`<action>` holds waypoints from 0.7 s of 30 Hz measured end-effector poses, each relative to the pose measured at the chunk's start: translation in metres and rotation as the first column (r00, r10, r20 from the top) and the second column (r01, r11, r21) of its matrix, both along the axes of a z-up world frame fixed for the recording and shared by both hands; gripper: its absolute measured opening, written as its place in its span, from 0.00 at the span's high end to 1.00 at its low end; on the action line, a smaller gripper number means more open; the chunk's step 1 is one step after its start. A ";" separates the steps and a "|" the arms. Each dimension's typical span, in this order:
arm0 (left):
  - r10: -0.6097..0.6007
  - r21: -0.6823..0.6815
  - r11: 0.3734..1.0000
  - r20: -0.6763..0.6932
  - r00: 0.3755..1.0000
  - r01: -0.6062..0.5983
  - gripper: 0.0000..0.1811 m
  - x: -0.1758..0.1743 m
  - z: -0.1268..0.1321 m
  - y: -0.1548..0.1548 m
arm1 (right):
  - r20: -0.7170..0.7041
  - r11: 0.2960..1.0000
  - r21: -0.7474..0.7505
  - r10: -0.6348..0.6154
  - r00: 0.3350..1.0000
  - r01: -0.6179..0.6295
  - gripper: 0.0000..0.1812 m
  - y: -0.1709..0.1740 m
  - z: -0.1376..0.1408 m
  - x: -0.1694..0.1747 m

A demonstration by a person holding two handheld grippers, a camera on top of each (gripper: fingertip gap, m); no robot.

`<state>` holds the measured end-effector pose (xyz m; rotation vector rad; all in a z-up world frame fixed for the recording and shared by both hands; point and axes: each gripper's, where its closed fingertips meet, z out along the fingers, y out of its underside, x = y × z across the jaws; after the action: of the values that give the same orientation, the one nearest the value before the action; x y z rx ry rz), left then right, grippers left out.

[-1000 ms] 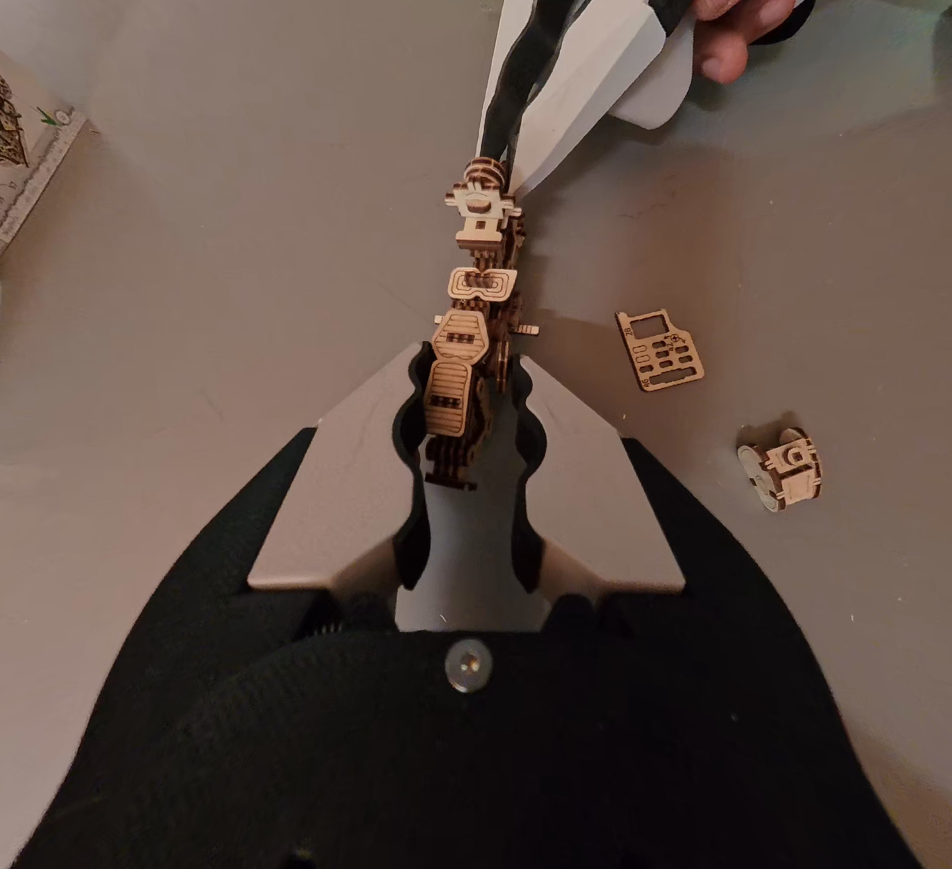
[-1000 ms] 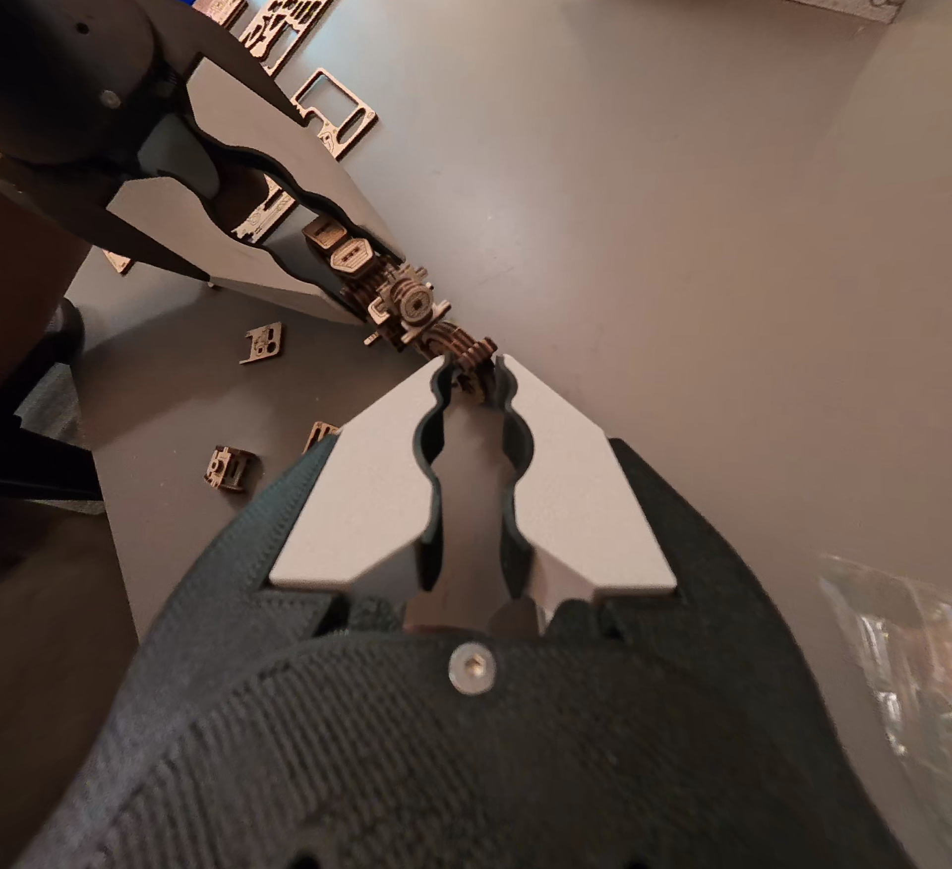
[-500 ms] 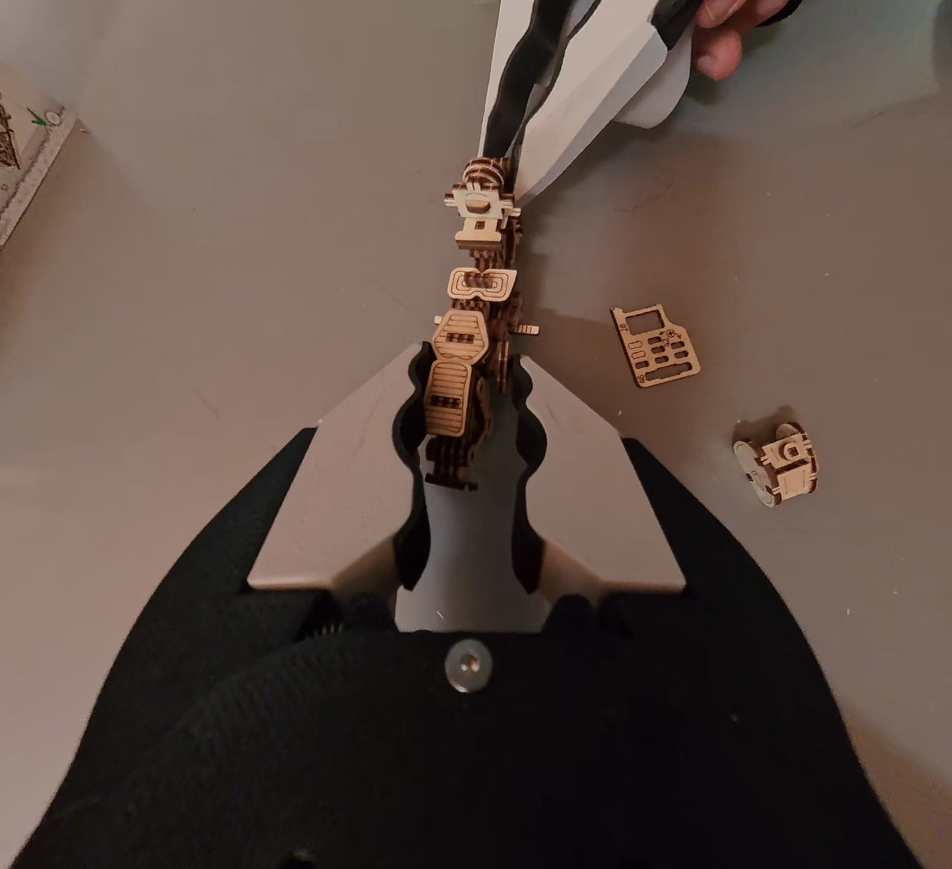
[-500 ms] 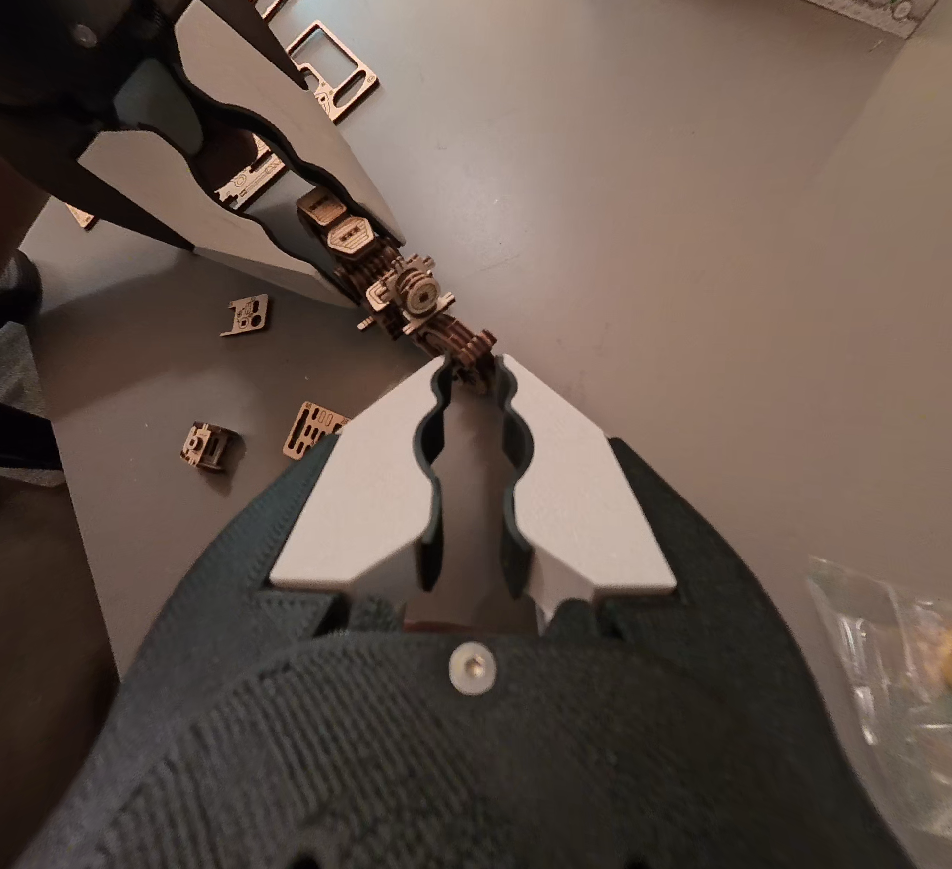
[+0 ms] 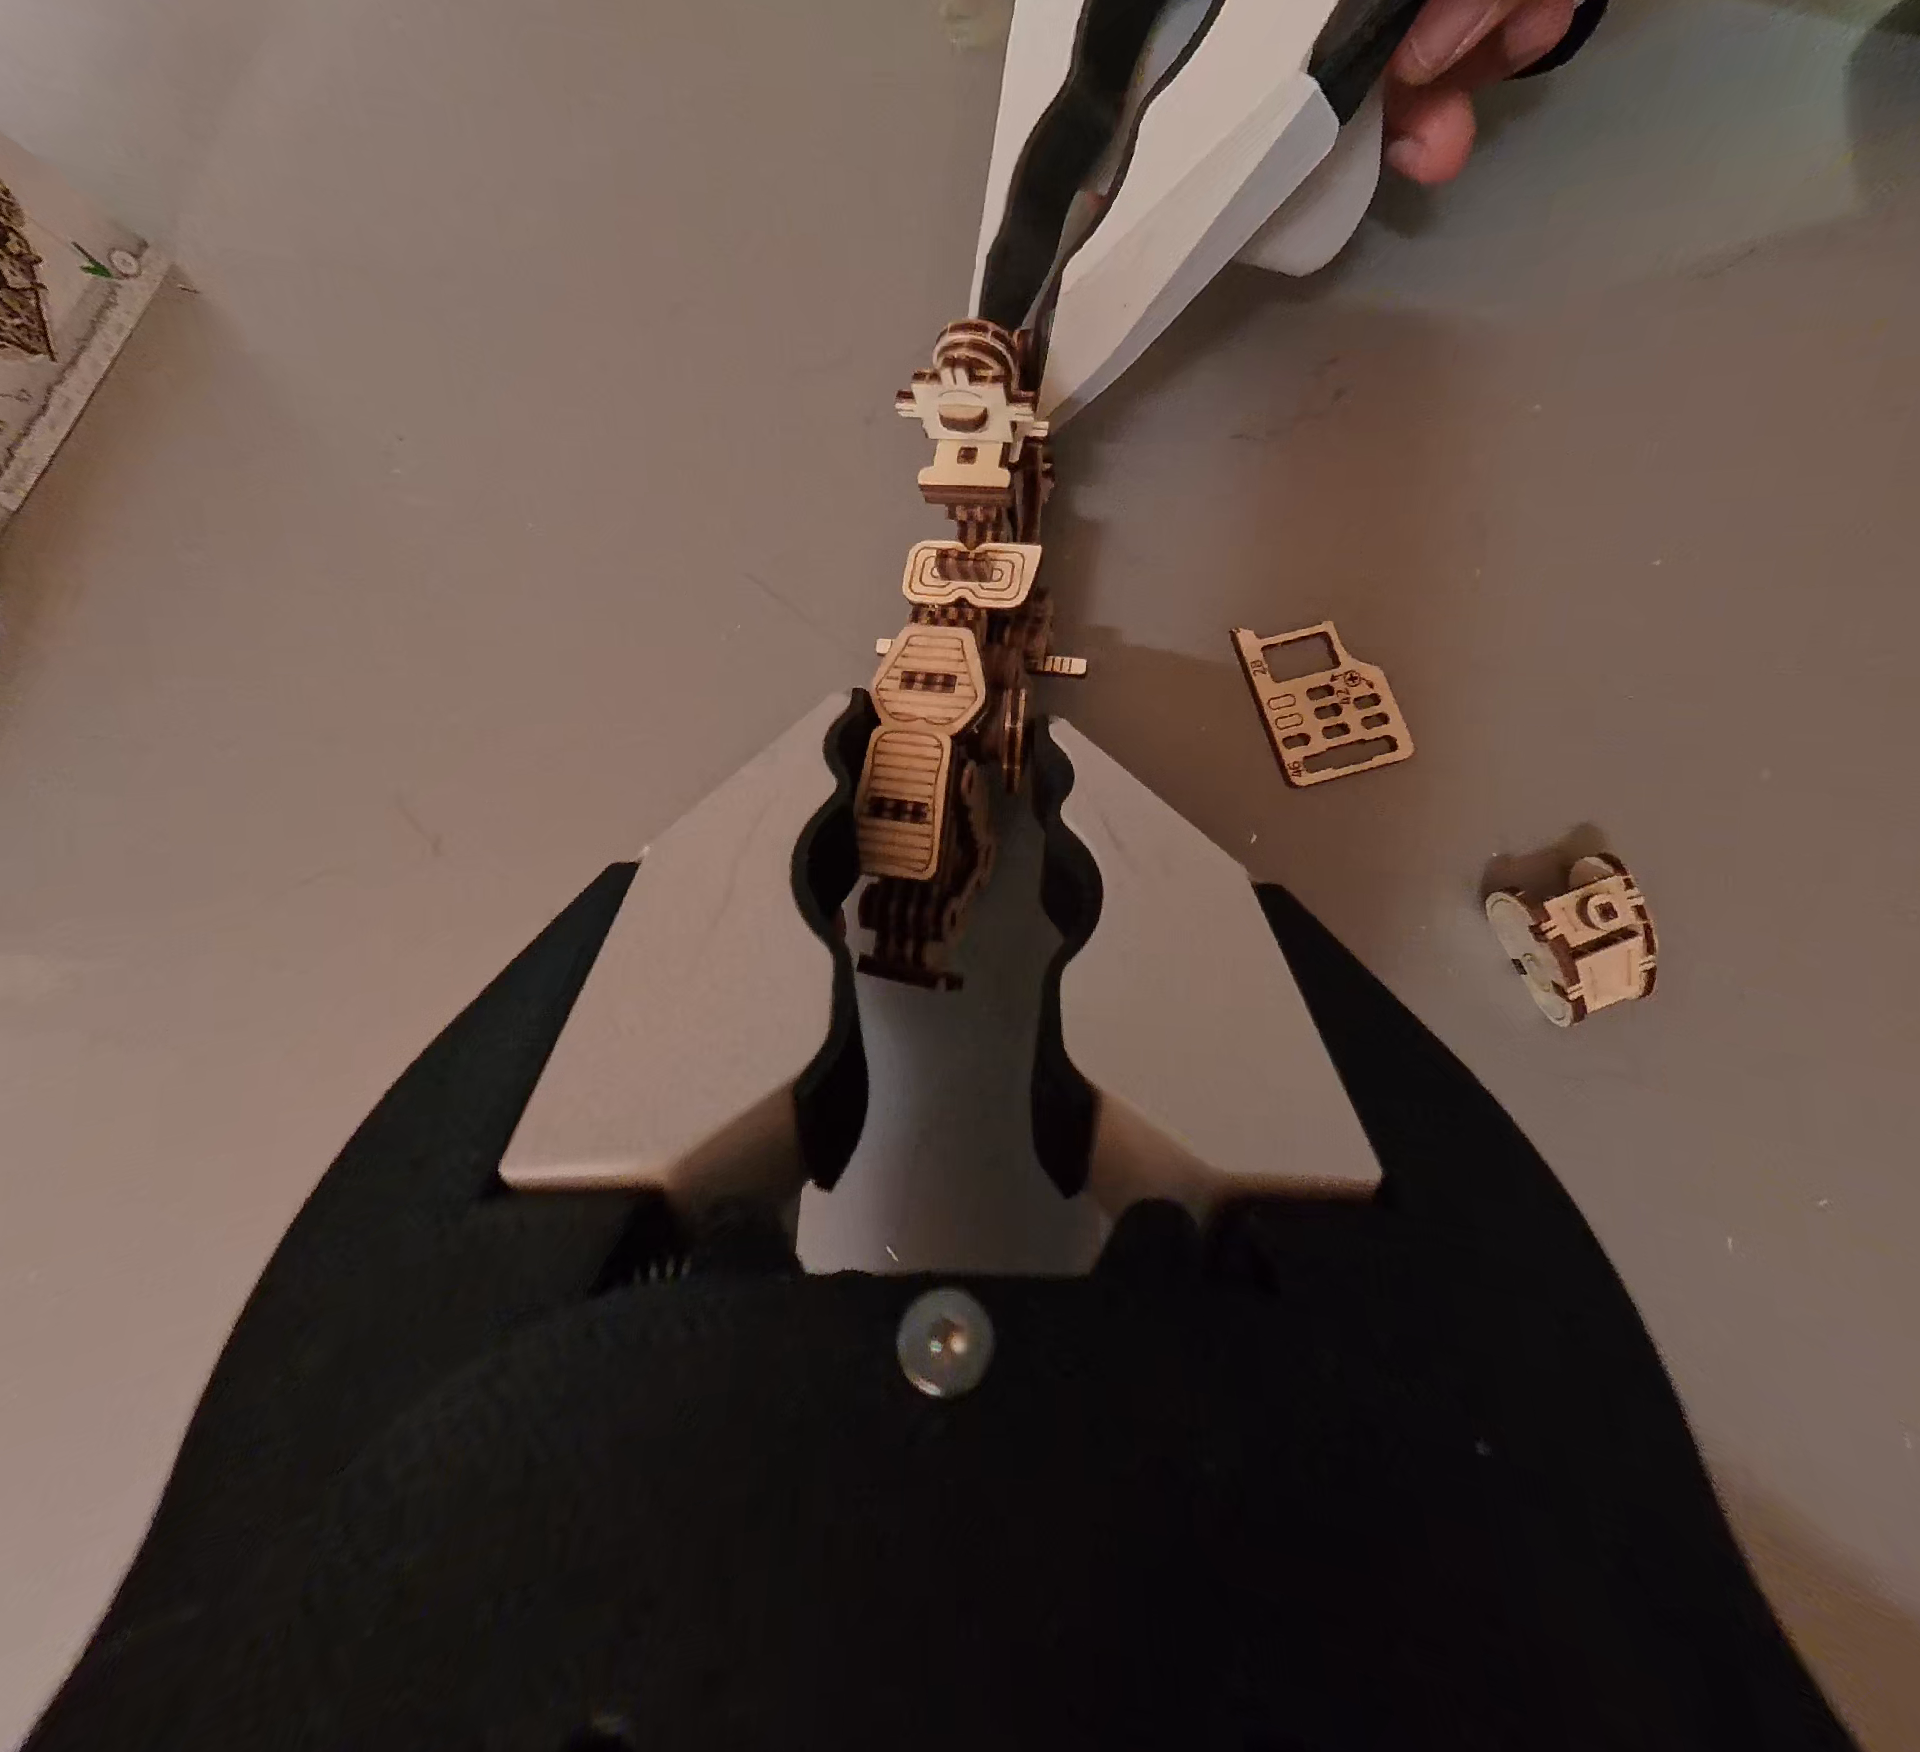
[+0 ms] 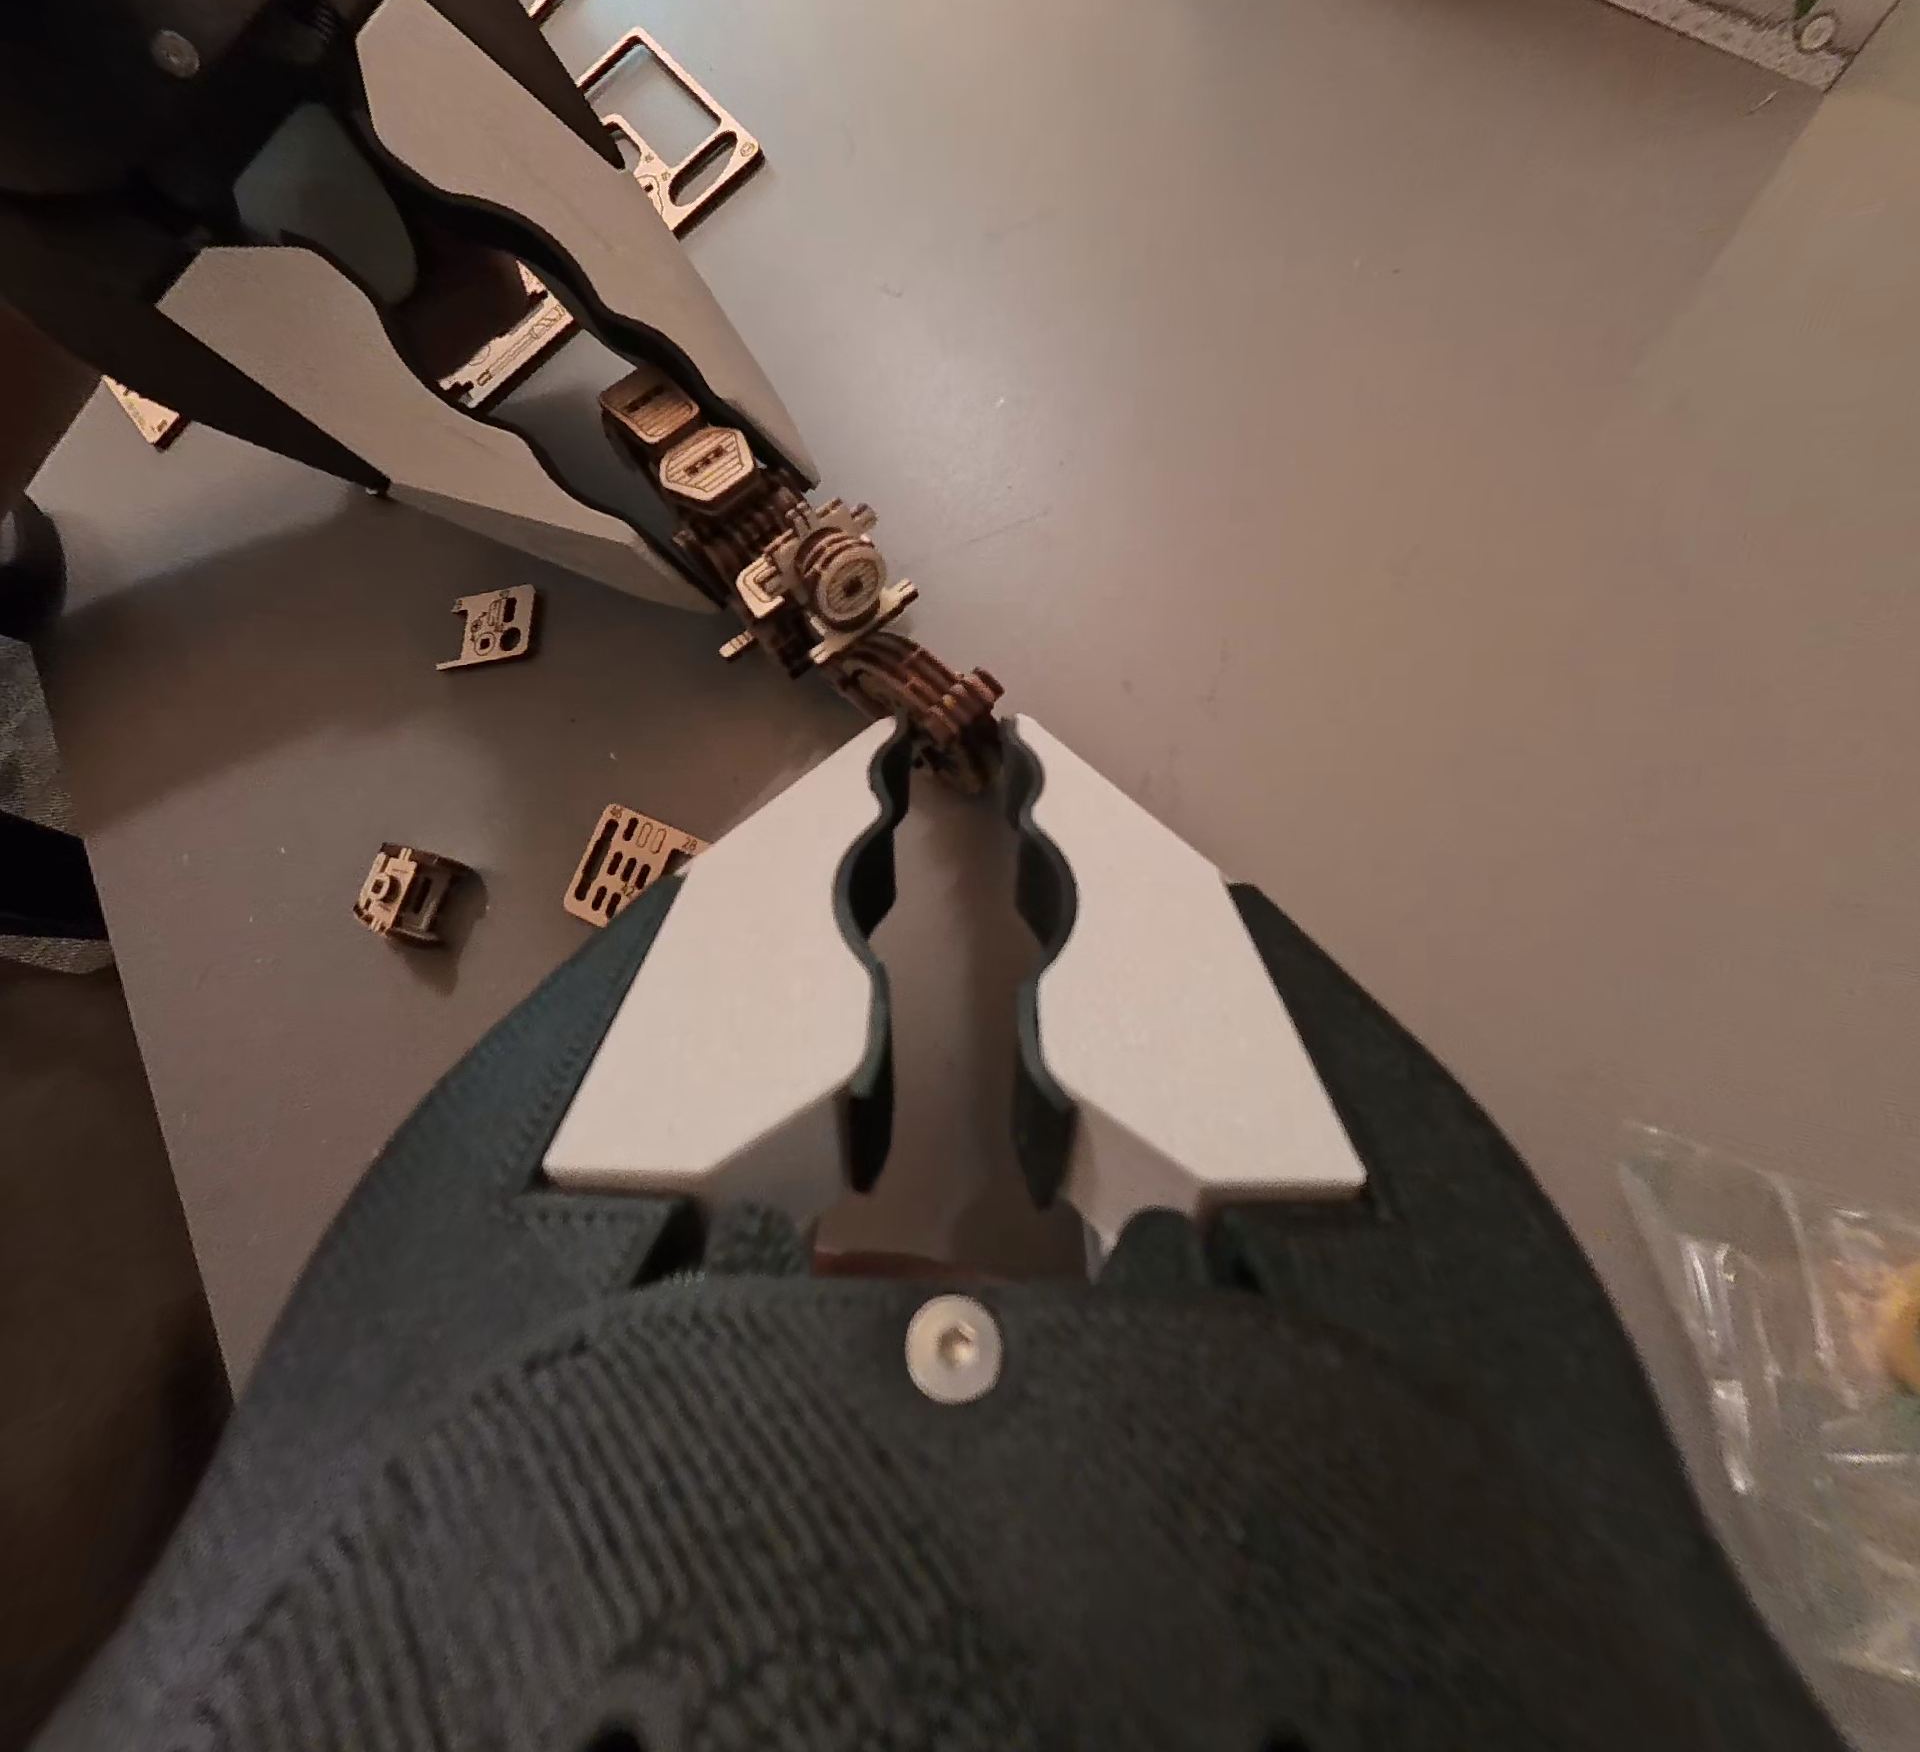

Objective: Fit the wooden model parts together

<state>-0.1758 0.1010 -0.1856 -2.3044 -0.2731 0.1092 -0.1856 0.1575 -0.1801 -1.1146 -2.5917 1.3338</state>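
Wooden model [image 5: 961, 663] is held above the table [image 5: 520, 455], gripped at one end by the left tool [image 5: 940, 746] and at the other by the right tool [image 6: 951, 746].

grey table [image 5: 520, 455], flat wooden piece [image 5: 1322, 703], small wooden block [image 5: 1574, 935]

Both views slightly shifted; grips unchanged.

Slender layered wooden model [image 5: 961, 663], pale slatted plates on top, apparently clear of the table, fingers at both ends.
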 end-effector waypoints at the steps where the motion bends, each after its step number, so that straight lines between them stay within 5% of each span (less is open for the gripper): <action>1: 0.000 0.002 1.000 0.000 1.000 0.000 0.85 0.000 0.000 0.000 | 0.000 1.000 -0.001 -0.001 1.000 0.001 0.92 0.000 0.000 0.000; 21: 0.005 0.026 1.000 -0.005 1.000 -0.005 0.85 0.000 0.001 0.000 | -0.016 0.999 0.006 -0.043 0.999 0.043 0.92 -0.001 0.002 -0.005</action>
<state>-0.1763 0.1015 -0.1847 -2.2780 -0.2765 0.1131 -0.1909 0.1564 -0.1785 -1.1465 -2.5440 1.3199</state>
